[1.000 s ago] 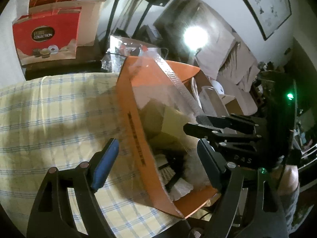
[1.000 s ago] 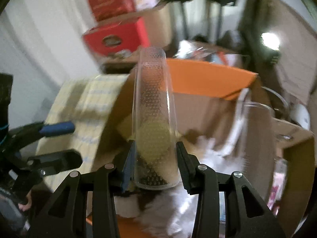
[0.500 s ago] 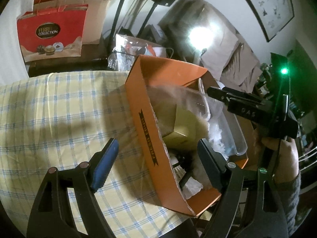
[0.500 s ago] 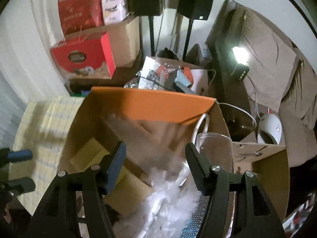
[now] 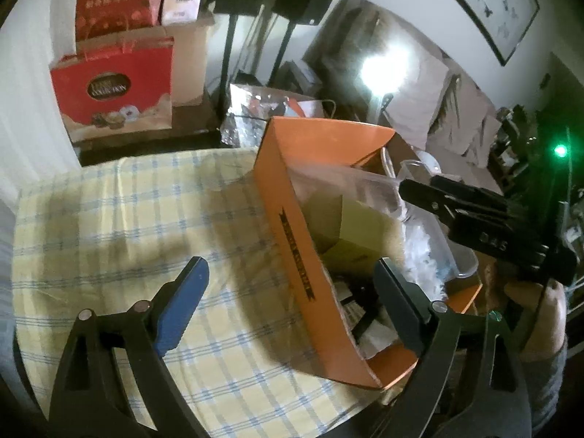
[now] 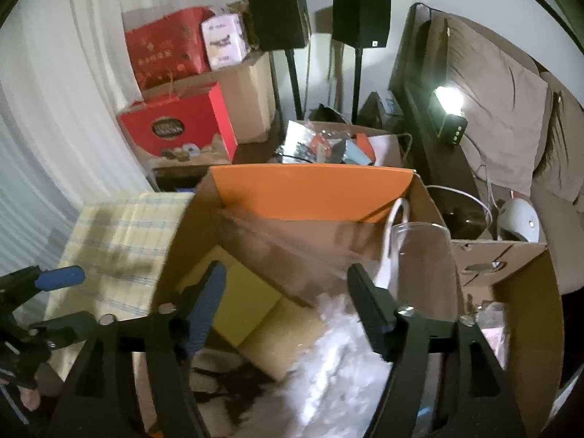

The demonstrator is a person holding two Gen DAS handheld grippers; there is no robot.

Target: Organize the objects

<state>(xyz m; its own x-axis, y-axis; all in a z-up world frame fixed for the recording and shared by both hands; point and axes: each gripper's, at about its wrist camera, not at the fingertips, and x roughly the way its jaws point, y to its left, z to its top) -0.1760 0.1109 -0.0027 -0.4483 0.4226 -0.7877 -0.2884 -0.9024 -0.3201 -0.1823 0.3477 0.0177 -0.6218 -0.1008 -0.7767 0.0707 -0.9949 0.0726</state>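
Observation:
An orange cardboard box (image 5: 288, 197) stands on the checked tablecloth (image 5: 127, 219). It also shows in the right wrist view (image 6: 310, 189). Inside lie a clear plastic tube (image 6: 288, 252), blurred and slanting, a yellow box (image 6: 248, 303), white fluffy material (image 6: 346, 357) and a clear container (image 6: 427, 266). My right gripper (image 6: 286, 303) is open and empty above the box. It also shows in the left wrist view (image 5: 430, 197) over the box's right side. My left gripper (image 5: 288, 303) is open and empty, straddling the box's near wall.
A red gift bag (image 5: 113, 91) and cardboard boxes (image 6: 248, 98) stand beyond the table. Two black speakers on stands (image 6: 281, 14) are at the back wall. A brown open carton (image 6: 518, 284) sits right of the orange box. A sofa with cushions (image 6: 503, 109) is at right.
My right gripper opened and let go of the clear tube, which dropped into the orange box. The right gripper then drew back and up. My left gripper stayed open.

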